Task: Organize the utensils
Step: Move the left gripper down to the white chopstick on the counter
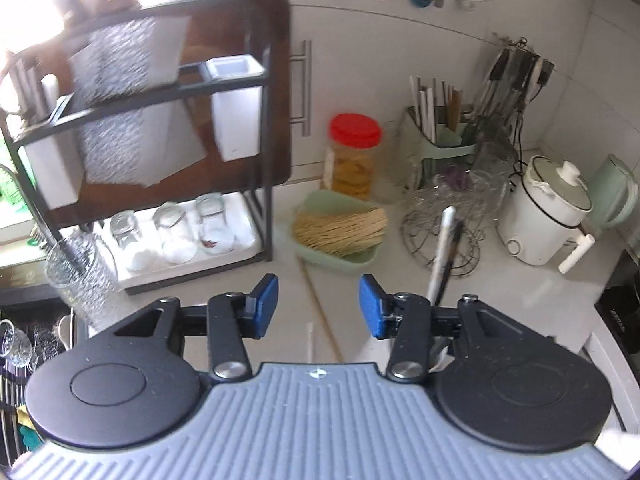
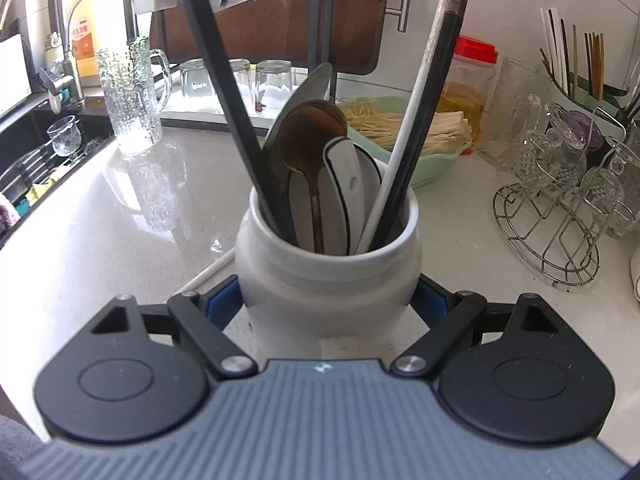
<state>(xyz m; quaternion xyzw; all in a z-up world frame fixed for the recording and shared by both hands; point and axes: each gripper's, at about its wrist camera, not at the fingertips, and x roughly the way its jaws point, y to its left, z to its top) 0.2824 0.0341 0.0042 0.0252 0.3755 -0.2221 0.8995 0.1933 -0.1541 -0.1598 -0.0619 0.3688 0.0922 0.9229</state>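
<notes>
Right tool [image 2: 328, 300] is clamped on the white jar [image 2: 328, 276], blue pads pressed against its sides low down, jar standing upright on the bench [image 2: 120, 216]. Jar already holds a brown spoon [image 2: 308, 136], a white ladle [image 2: 348, 184], a black utensil handle [image 2: 224, 80] leaning left, and a white chopstick [image 2: 404, 160] with a dark chopstick [image 2: 424, 120] leaning right. Left tool [image 1: 319, 306] is spread with nothing between the pads, hanging over the bench. Below and ahead of it a wooden chopstick [image 1: 320, 312] lies loose on the bench, with a white stick [image 1: 310, 340] just beside it, partly hidden by the tool body; could be the same white piece seen poking out left of the jar in the right view, can't confirm. Read: loading step, mid-cycle, left tool free for the next pick while the right steadies the jar. Next move likely calls for dropping the left tool onto the wooden chopstick, pads straddling it across its length, pinching low against the bench, then tipping it upright into the jar mouth. Risk: thin stick rolls or slips.
</notes>
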